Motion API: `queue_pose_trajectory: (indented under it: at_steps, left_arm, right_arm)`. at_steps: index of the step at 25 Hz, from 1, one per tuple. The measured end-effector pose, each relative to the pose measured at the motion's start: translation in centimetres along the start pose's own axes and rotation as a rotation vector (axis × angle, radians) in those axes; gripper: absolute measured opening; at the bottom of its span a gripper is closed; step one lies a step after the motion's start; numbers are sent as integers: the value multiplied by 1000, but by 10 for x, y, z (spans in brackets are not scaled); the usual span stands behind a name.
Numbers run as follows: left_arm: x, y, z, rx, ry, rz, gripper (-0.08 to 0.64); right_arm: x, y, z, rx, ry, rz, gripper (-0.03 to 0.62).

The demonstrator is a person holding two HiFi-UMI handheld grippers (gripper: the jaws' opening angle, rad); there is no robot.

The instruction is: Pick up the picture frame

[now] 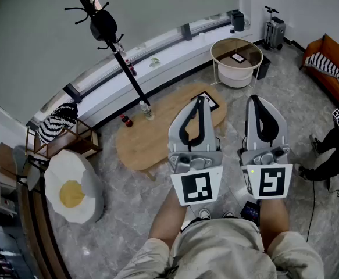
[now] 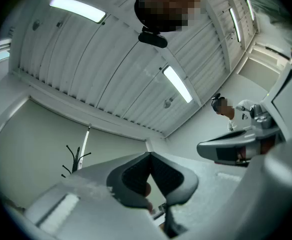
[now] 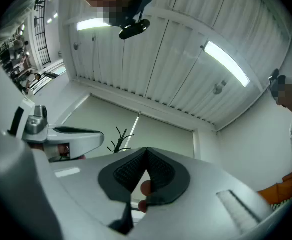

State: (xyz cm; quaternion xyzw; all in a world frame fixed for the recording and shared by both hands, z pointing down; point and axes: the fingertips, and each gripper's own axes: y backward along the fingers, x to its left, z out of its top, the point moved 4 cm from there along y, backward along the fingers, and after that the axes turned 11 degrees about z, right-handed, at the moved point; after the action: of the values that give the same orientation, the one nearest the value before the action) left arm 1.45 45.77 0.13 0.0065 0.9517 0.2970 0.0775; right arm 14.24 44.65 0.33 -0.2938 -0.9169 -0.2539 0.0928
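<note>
Looking steeply down on an oval wooden coffee table (image 1: 152, 135), anchor for everything here. Beyond the table's long far side, a black coat rack (image 1: 108, 31) slanting across the view. Off the table's left end, an egg-shaped cushion (image 1: 73, 192). Past its right end, a round side table (image 1: 236, 63) with something flat and framed on top.

Held high on the table's near side: left gripper (image 1: 199, 100), pinched fully closed on nothing, nose tipped upward, covering the table's right end. Right gripper (image 1: 255, 101), likewise clamped together and empty, just off that same end. Same story in both gripper views: ceiling ahead, nothing caught.

Then the prize: picture frame (image 1: 211, 102), lying flat at the table's right end, half hidden behind the left gripper. Smallest of all, a small dark bottle (image 1: 124, 120) and a pale bottle (image 1: 148, 113) at the table's far edge, left of the frame.

Not started yet, by the look of it. Trouble ahead? Risk of shoving the flat frame across smooth wood and off the nearby edge by descending without opening first. Risk of a slip from a shallow pinch on that thin rim. Risk of toppling the bottles by swinging in wide from the left. Easy, too, to chase the lookalike on the side table by mistake.
</note>
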Motion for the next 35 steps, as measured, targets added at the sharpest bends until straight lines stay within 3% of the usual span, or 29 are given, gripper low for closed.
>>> queue_pose_trajectory:
  at_steps: [21, 35]
  left_arm:
    - [22, 5, -25, 60, 46, 3, 5]
    - [28, 11, -71, 245, 106, -39, 5]
  right_arm:
    - [27, -12, -19, 56, -16, -26, 2]
    - [41, -20, -52, 175, -55, -42, 2]
